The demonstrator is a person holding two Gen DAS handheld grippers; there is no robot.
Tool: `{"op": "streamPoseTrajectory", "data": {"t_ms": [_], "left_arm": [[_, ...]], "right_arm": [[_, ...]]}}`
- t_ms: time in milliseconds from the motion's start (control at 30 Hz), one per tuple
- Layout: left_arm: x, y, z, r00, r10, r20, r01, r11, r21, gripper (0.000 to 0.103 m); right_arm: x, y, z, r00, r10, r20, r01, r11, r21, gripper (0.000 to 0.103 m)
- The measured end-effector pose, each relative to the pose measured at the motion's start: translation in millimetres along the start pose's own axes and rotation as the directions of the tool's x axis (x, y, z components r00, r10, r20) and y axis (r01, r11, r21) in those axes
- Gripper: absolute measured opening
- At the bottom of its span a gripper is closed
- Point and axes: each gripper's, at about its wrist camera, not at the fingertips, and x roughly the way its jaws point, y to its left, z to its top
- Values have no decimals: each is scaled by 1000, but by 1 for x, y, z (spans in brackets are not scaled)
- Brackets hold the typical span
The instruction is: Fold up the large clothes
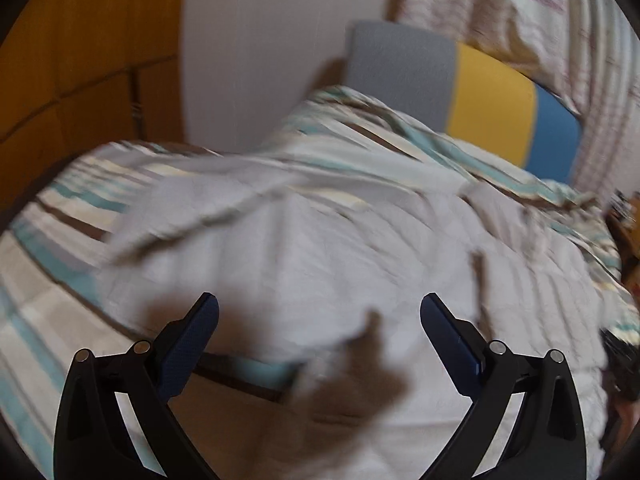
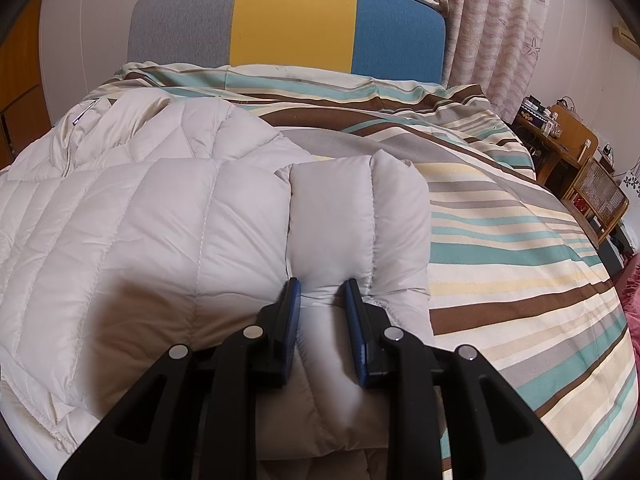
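Note:
A cream quilted puffer jacket (image 2: 152, 216) lies spread on the striped bed cover, its collar and zip toward the far left. Its sleeve (image 2: 360, 216) is folded across the body and points away from me. My right gripper (image 2: 320, 286) is shut on the near end of that sleeve, the puffy fabric bunched between the blue pads. In the blurred left wrist view the same jacket (image 1: 320, 248) fills the middle. My left gripper (image 1: 320, 304) hovers over it, open wide, with nothing between its fingers.
The striped bed cover (image 2: 500, 240) stretches out to the right of the jacket. A grey, yellow and blue headboard (image 2: 292, 20) stands at the far end, with curtains (image 2: 500, 40) behind. Wooden furniture and a wicker chair (image 2: 592, 196) stand at the right of the bed.

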Motion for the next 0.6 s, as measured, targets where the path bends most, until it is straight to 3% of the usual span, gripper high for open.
{"op": "streamPoseTrajectory", "data": {"t_ms": [100,200,367,433,500,567,600], "left_arm": [[-3,24,9,996,71,48,-69,997,-33,100],[10,37,18,982,183,36,-184,982,30,100],[36,50,23,946,323,39,-325,929,175,100],[49,53,26,933,359,24,-356,912,205,95],[58,59,28,932,363,-1,-354,911,212,78],[69,63,30,931,365,-28,-352,914,201,68],[70,65,31,930,367,-29,-355,915,193,57]], "right_arm": [[0,1,0,1000,-3,0,3,1000,-2,23],[0,1,0,1000,-5,0,5,1000,-4,23],[0,2,1,1000,-11,0,11,1000,-7,23],[1,3,1,1000,-15,0,15,1000,-9,23],[1,3,1,1000,-18,0,18,1000,-11,23],[1,3,1,1000,-20,0,20,1000,-13,23],[1,4,1,1000,-21,0,21,1000,-13,23]]}}
